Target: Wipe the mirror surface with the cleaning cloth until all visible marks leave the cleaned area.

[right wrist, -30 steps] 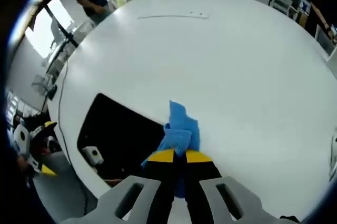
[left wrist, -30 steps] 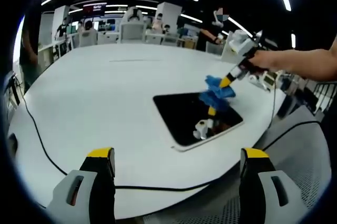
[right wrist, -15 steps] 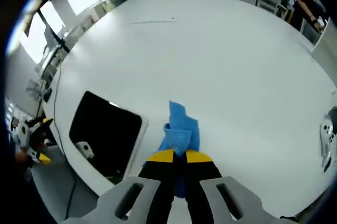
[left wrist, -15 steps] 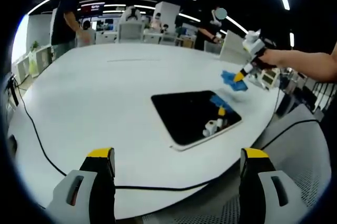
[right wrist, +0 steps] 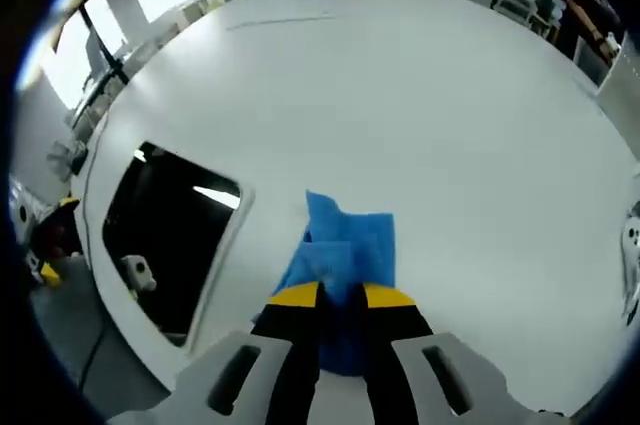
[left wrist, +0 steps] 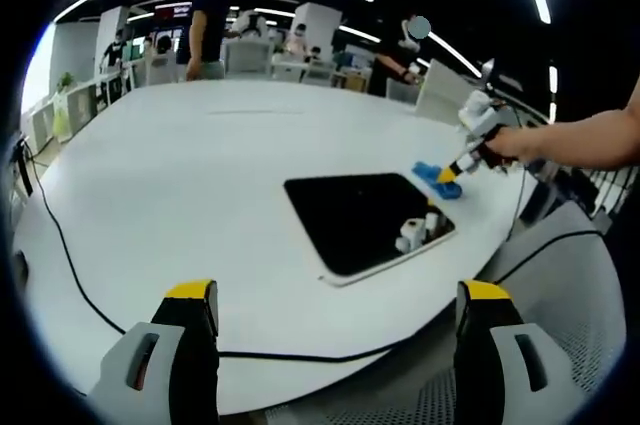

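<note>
Your dark rectangular mirror [left wrist: 362, 217] lies flat near the edge of the round white table [left wrist: 180, 195], its glass reflecting ceiling lights; any marks on it are too small to make out. Your right gripper [right wrist: 340, 297] is clenched on the blue cleaning cloth [right wrist: 345, 250], which rests on the table just beside the mirror. Your left gripper [left wrist: 330, 320] hangs released over the table edge, above a black cable [left wrist: 70, 255]. A red sign [left wrist: 172, 11] in the background is unreadable.
</note>
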